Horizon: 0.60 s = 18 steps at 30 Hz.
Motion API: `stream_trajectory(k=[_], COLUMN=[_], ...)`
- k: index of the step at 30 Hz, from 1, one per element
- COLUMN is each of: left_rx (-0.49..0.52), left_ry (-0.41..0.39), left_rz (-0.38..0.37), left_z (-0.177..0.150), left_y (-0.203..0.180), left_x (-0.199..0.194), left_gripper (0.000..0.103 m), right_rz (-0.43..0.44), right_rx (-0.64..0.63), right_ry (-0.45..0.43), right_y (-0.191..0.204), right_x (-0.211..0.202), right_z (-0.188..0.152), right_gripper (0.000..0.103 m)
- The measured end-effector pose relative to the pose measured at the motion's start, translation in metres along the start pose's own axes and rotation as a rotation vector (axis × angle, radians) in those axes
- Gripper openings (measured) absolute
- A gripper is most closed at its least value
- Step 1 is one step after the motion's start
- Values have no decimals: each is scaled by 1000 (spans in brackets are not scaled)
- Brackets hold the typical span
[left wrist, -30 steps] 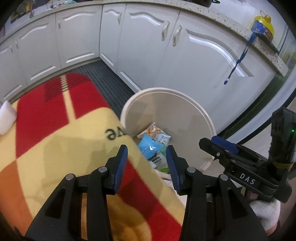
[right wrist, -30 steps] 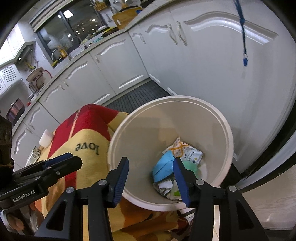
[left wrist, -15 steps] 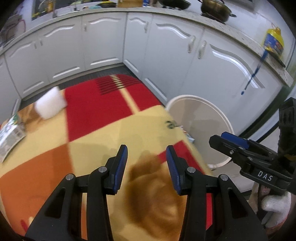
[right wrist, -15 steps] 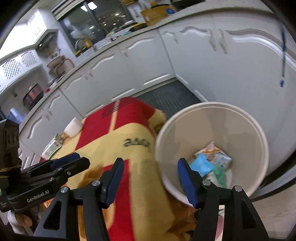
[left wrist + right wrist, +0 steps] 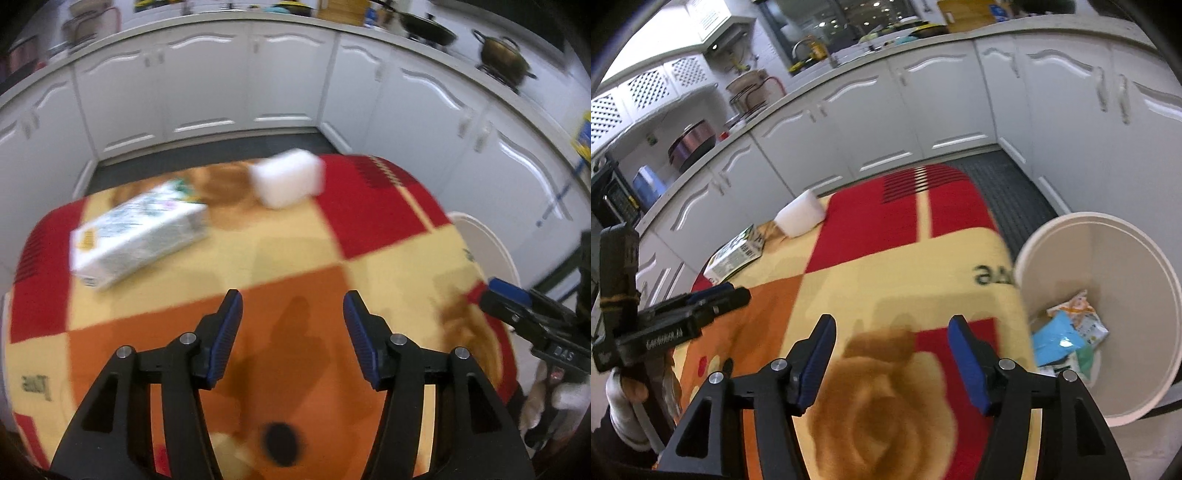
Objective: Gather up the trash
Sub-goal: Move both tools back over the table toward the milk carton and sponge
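A white printed carton [image 5: 136,238] lies on its side on the far left of a red, yellow and orange cloth-covered table [image 5: 295,258]. A white foam block [image 5: 286,179] sits at the table's far edge. My left gripper [image 5: 291,334] is open and empty above the orange patch, short of both. My right gripper [image 5: 892,360] is open and empty over the table's near right part. A cream trash bin [image 5: 1145,258] stands right of the table, holding several wrappers [image 5: 1067,332]. The carton [image 5: 733,256] and block [image 5: 799,214] also show in the right wrist view.
White kitchen cabinets [image 5: 207,92] curve around behind the table, with pots [image 5: 502,55] on the counter. A dark floor mat [image 5: 1008,184] lies between table and cabinets. The bin's rim [image 5: 491,243] peeks past the table's right edge in the left wrist view.
Both grippers have swung left, away from the bin and over the table. The carton and foam block have come into full view. Both jaws have opened wider.
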<state>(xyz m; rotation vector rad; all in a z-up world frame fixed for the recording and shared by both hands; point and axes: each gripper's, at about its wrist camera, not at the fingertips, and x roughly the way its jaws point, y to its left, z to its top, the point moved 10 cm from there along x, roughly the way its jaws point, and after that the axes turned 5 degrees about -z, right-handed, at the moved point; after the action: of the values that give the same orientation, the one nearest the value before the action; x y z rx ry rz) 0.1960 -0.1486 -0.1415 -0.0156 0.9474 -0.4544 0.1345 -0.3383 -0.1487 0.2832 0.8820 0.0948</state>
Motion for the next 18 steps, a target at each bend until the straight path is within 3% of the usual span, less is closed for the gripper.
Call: stream_trajectory(k=[5,9,14,18], left_rx=[-71,-147,-205,-212], left_ry=[-77,-132,-71,52], left_rz=[99,254,380,367], left_z=[25,52,64,45], left_y=[66,136,206,228], left_x=[-26,-42,-24,11], left_gripper=[55,55,55,55], right_rz=[11,20,32,35], right_rx=[-26,-32,-45,-50], right_ry=[24,42,49,49], right_y=[16,24,33,37], right_x=[10,18,20,20], right_z=[-2,-4,-5,-4], right_gripper=[62,63,64,65])
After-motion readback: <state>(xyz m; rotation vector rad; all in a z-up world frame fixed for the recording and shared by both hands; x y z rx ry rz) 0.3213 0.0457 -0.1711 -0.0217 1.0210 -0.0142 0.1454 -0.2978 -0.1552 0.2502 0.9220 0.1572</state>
